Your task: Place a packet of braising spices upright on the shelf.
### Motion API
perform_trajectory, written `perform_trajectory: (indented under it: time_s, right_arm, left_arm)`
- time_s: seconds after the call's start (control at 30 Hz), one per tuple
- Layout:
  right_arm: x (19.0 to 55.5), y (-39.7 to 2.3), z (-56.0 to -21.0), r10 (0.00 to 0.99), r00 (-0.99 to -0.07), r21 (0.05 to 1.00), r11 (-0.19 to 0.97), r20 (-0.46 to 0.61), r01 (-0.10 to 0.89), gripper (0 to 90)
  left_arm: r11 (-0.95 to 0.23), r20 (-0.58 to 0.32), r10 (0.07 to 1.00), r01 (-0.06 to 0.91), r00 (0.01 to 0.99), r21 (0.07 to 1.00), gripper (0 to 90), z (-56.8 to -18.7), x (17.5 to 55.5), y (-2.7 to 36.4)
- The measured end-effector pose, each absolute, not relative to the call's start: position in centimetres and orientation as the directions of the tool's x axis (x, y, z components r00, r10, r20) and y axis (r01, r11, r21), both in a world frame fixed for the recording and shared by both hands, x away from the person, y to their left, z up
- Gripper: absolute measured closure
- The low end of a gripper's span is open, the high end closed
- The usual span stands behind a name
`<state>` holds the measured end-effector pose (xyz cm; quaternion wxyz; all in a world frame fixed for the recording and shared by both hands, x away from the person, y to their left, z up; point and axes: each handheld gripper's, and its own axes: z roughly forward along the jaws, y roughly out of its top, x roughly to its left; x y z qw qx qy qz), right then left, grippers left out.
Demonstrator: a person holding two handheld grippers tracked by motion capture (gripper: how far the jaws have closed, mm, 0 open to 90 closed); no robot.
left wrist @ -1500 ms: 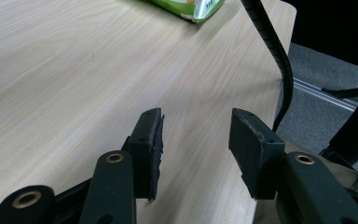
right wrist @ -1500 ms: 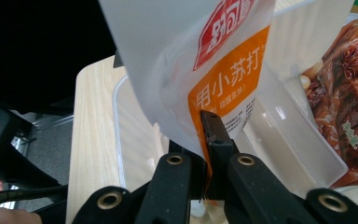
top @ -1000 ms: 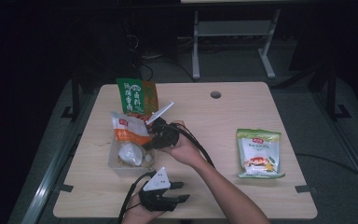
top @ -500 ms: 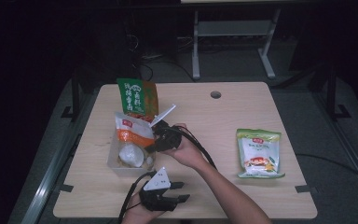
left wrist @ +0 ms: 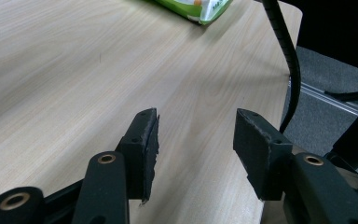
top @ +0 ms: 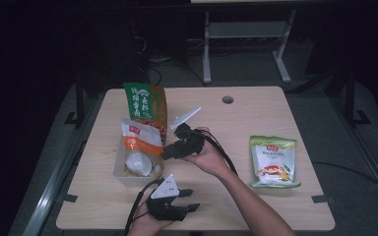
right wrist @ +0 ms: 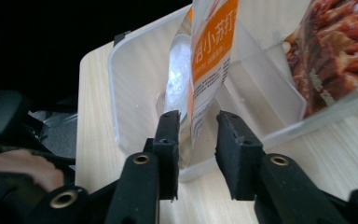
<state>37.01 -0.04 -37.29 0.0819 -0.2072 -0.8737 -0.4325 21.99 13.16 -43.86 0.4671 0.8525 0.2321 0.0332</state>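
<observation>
Right gripper [right wrist: 195,140], fingers apart astride the lower edge of the orange-and-white pouch [right wrist: 212,60] standing in the clear container [right wrist: 135,70], appears mid-release or pre-grasp; left gripper [left wrist: 196,144], fingers apart, idles over bare desk [left wrist: 74,70].

A light wooden table [top: 285,128] carries a clear plastic tub [top: 123,177] and a green-topped packet [top: 273,161]

Between my right tongs [right wrist: 196,154], the orange-and-white pouch [right wrist: 212,56] reads "小苏打" in white. Behind it, the green bag [top: 145,105] carries large white characters I can't read.
</observation>
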Motion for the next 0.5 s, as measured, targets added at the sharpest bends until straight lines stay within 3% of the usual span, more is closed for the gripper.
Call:
perform_trajectory:
  time_s: [0.5]
  right_arm:
    - [35.6, -6.1, -36.4, 0.342, -0.881, 0.737, 0.490, 0.328, 0.465, 56.7]
  left_arm:
    - [-0.463, -0.146, 0.433, 0.359, 0.889, 0.810, 46.1, -43.9, 22.5, 12.9]
